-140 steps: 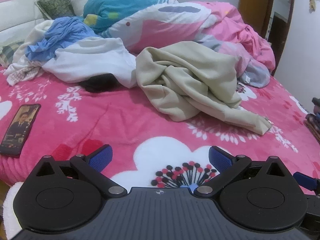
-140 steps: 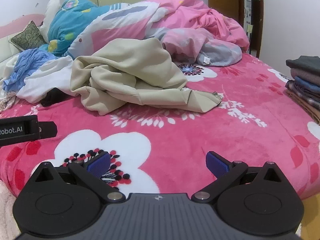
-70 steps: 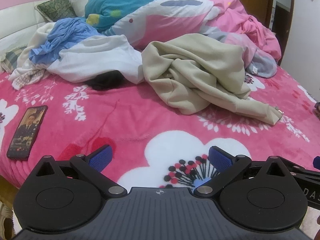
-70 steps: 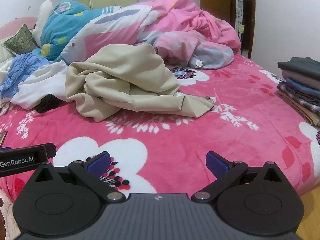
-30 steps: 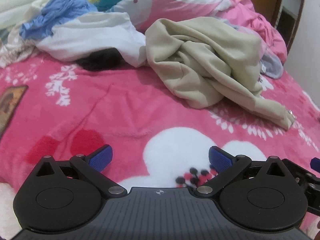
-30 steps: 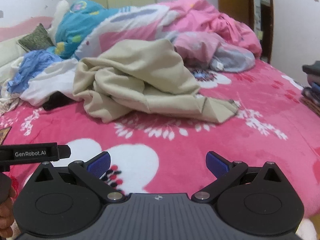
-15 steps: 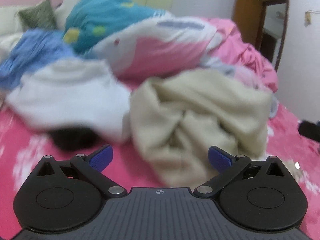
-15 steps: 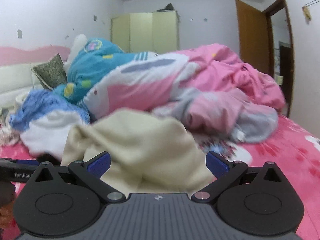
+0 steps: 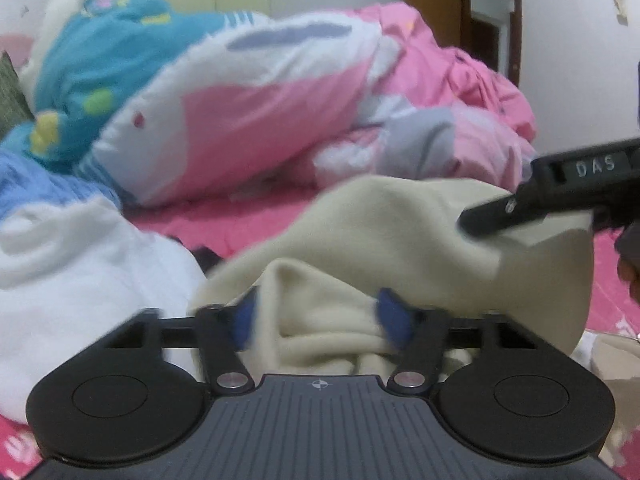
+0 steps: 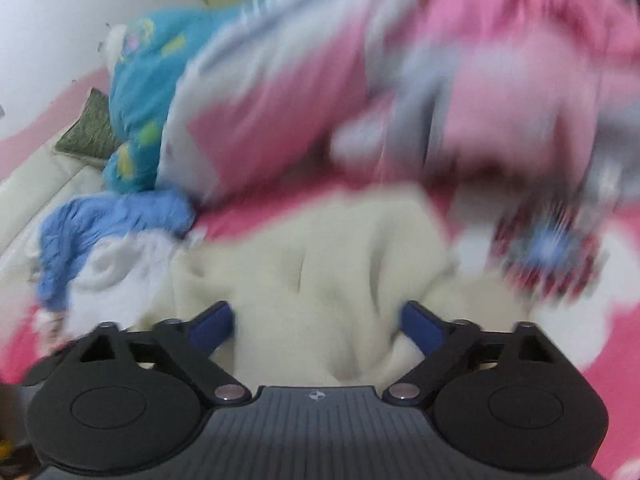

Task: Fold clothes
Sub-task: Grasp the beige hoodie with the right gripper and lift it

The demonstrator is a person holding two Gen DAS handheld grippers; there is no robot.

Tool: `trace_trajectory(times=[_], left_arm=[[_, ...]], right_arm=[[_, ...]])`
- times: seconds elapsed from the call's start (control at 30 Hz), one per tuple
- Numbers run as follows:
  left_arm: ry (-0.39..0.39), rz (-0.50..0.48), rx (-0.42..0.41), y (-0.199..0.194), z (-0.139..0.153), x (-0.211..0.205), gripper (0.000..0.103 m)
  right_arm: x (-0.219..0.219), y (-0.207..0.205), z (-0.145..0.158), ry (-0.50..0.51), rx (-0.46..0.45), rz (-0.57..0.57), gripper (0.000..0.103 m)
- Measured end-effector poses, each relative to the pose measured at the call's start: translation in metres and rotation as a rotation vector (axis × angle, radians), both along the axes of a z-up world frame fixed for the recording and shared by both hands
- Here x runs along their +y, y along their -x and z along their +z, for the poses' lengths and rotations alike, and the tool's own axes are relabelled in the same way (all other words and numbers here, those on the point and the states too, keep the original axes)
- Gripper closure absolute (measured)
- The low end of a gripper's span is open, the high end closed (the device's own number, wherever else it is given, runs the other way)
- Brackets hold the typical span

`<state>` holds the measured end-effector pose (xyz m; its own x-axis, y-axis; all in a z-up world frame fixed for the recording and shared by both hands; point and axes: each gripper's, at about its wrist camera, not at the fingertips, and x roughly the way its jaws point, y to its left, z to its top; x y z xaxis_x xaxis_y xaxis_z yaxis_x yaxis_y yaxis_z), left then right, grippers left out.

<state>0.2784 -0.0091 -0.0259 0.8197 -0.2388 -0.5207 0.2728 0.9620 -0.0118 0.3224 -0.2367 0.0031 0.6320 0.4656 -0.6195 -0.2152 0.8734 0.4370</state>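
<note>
A: Where is the thing to fold?

B: The beige garment (image 9: 384,240) lies in a crumpled heap on the bed (image 9: 248,216). It sits right in front of both sets of jaws, with one bump of cloth poking up between them.

A: Why are the tools so low and close?

B: I think they want to pick it up and shake it flat. It can't be folded while it is all bunched up.

A: What is the left gripper (image 9: 318,320) doing?

B: Its jaws are partly open, and a fold of beige cloth sits between the blue pads (image 9: 244,318). They touch the cloth or nearly do, but they have not pinched it. The picture is a bit smeared there.

A: And the right gripper (image 10: 316,322)?

B: Its jaws are wide apart, with beige cloth filling the gap between them. It holds nothing. That view is very blurry.

A: What else is near?

B: A white garment (image 9: 80,272) lies just left of the left jaws, and a blue garment (image 10: 108,224) is far off to the left, beyond the right jaws. A big pink quilt (image 9: 280,92) is piled well past the jaws.
</note>
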Motion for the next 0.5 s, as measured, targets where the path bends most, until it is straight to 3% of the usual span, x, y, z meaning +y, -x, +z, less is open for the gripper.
trace_trajectory(times=[0.07, 0.1, 0.17, 0.23, 0.5], left_arm=[[0.007, -0.016, 0.007, 0.007, 0.000, -0.002, 0.059], [0.010, -0.025, 0.010, 0.011, -0.001, -0.004, 0.060], [0.014, -0.057, 0.013, 0.020, 0.002, -0.008, 0.060], [0.016, -0.090, 0.010, 0.031, 0.004, -0.013, 0.060], [0.047, -0.201, 0.003, 0.092, 0.012, -0.023, 0.061]], right_arm=[[-0.004, 0.011, -0.002, -0.042, 0.017, 0.025, 0.032], [-0.006, 0.018, -0.002, -0.056, 0.018, 0.039, 0.037], [-0.010, 0.032, -0.001, -0.083, 0.021, 0.067, 0.061], [-0.014, 0.046, 0.000, -0.110, 0.024, 0.096, 0.072], [-0.019, 0.124, 0.008, -0.214, 0.018, 0.203, 0.083]])
